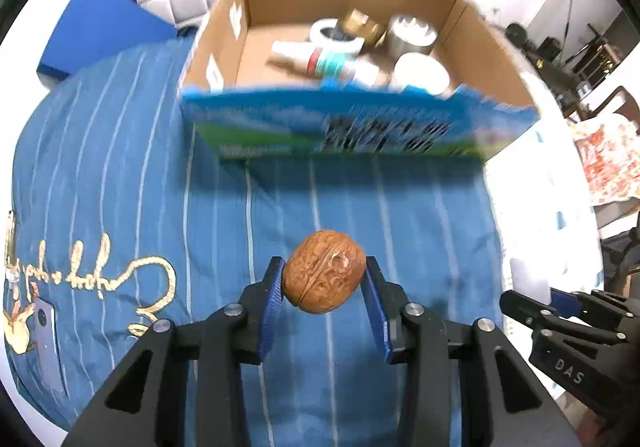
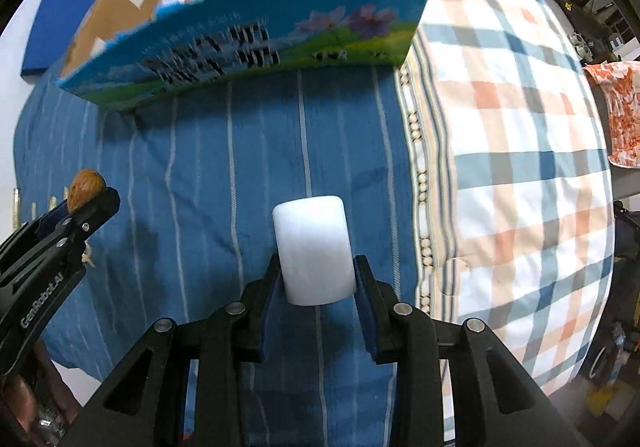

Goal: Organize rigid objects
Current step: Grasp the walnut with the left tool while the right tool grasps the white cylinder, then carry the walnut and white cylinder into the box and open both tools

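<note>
1. A blue striped cloth point(image 1: 132, 151) covers the surface below you.
2. Your left gripper point(image 1: 324, 283) is clamped on a walnut point(image 1: 324, 272).
3. Your right gripper point(image 2: 318, 279) is clamped on a white cylinder point(image 2: 314, 249).
4. The cardboard box point(image 1: 472, 35) lies beyond, holding bottles and jars.

Between me and the cardboard box point(image 1: 460, 27) the blue striped cloth point(image 1: 360, 199) lies bare, free to cross. The box's printed front wall point(image 1: 340, 127) stands in my way; inside, bottles and jars point(image 1: 412, 33) crowd the far right corner.
</note>
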{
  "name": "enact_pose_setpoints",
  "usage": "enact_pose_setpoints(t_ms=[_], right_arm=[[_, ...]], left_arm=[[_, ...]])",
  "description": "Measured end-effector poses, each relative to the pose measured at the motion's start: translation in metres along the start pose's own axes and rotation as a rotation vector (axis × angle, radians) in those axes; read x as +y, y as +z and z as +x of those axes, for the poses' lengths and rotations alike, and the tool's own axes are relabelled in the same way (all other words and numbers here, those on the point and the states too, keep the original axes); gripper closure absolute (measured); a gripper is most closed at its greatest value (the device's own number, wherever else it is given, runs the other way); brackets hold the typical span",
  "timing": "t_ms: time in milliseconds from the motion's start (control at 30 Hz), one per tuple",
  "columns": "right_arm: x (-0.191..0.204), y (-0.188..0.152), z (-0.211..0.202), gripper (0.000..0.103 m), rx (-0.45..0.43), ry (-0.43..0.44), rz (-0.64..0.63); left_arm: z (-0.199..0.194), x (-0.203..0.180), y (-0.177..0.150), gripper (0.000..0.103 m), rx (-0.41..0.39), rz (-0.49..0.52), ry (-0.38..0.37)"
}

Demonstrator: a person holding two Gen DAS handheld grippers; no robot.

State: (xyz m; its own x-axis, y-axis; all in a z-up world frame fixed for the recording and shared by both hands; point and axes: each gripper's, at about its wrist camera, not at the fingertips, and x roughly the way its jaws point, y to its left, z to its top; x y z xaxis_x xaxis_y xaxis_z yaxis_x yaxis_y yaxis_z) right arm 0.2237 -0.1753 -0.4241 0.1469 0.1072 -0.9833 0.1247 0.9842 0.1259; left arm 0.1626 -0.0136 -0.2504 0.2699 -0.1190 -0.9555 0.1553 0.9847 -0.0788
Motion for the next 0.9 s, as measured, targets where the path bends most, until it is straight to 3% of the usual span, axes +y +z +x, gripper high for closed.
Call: enact_pose_setpoints(t_ms=[467,700,900], right_arm=[[-0.005,0.029,-0.135,0.067,-0.234,0.070,-0.017],[-0.004,0.051,-0.173,0.067,-0.287,0.109,-0.020],[-0.003,0.093,-0.190,0.067,-0.350,0.104,-0.020]], left_arm=[[-0.120,-0.007,0.043,0.067,-0.217,0.015,-0.057],[-0.140,-0.002,0.064,0.067,-0.262,0.013,-0.074],[-0.139,0.002,0.103,0.067,-0.263,0.012,-0.090]])
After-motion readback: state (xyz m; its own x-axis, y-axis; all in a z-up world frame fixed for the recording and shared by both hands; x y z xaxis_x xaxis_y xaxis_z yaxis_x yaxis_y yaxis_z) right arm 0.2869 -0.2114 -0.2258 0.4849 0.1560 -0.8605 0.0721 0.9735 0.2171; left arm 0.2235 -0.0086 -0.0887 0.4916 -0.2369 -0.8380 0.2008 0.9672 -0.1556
